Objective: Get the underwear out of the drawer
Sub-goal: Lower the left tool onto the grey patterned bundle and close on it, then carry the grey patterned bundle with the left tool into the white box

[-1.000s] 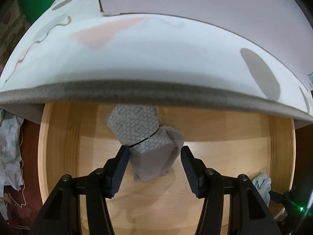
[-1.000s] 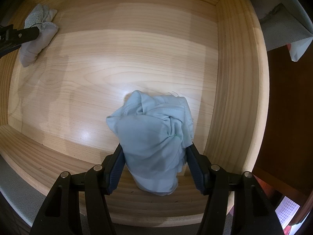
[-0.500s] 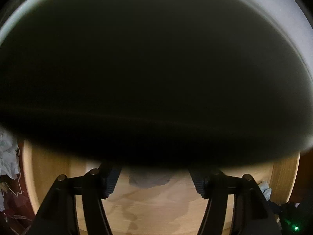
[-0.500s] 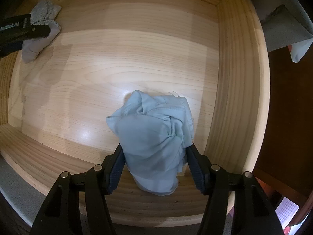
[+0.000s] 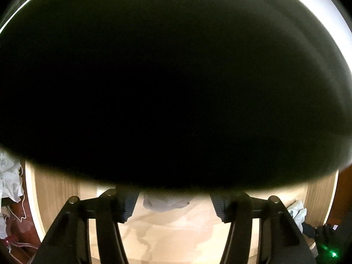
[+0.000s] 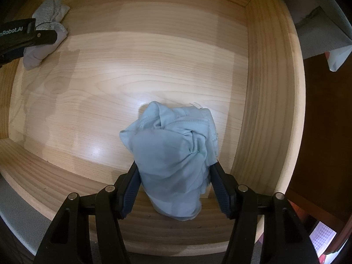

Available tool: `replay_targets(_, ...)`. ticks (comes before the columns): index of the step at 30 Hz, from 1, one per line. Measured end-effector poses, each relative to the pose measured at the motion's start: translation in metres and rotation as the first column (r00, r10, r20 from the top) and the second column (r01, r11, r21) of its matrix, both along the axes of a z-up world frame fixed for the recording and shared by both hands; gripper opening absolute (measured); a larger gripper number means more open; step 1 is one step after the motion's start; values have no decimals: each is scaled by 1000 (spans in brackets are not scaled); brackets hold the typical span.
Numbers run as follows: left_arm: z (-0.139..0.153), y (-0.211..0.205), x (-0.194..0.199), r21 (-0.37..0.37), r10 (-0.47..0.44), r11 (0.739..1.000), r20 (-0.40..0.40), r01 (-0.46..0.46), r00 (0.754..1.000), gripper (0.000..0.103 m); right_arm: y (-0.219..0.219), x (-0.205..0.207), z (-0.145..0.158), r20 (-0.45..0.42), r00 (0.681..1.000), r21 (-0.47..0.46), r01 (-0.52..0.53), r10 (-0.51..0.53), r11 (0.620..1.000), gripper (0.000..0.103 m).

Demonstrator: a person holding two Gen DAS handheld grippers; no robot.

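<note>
Your right gripper (image 6: pixel 173 189) clamps bunched light blue underwear (image 6: pixel 173 156) over wooden drawer (image 6: pixel 270 114) floor. Your left gripper (image 5: pixel 173 204) jaws closing around grey underwear (image 5: pixel 165 204); contact unclear, view mostly dark.

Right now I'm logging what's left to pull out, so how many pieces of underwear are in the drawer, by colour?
Light blue underwear, between the right gripper pads: 1
Grey underwear, at the left gripper, whose jaws are closing: 1
Total in the wooden drawer: 2
</note>
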State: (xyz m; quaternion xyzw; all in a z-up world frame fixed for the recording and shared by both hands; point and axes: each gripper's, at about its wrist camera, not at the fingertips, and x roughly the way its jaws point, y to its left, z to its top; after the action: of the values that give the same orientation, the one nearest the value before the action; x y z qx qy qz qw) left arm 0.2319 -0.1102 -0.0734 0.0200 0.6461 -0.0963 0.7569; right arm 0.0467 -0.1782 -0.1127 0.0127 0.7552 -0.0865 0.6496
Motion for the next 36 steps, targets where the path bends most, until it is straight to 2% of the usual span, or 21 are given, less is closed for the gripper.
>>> replay_targets(6,1,-2,-9,20,-36,999,-39,37,999,53,0,1,0,-5,1000,-2,-3,3,1000,58)
replay_targets(8,2,-7,4,27,-45,999,-57,47,997,52,0,2,-1,-8,1000,-3,-4,4,1000,58)
replay_targets(10,3,-7,0,38,-52,998,-69,55,996,51,1,3,-1,-12,1000,-3,-9,9,1000,58)
replay_targets(19,4,-13,-11,82,-81,993,-84,88,993,49,4,5,-5,-40,999,-8,-25,25,1000,58)
replay_targets(29,19,-4,-40,69,-94,993,-54,98,994,47,8,10,-9,-53,998,-11,-35,35,999,58)
replay_targets(36,47,10,-57,52,-104,993,-14,104,995,47,9,11,-11,-55,998,-12,-38,37,999,58)
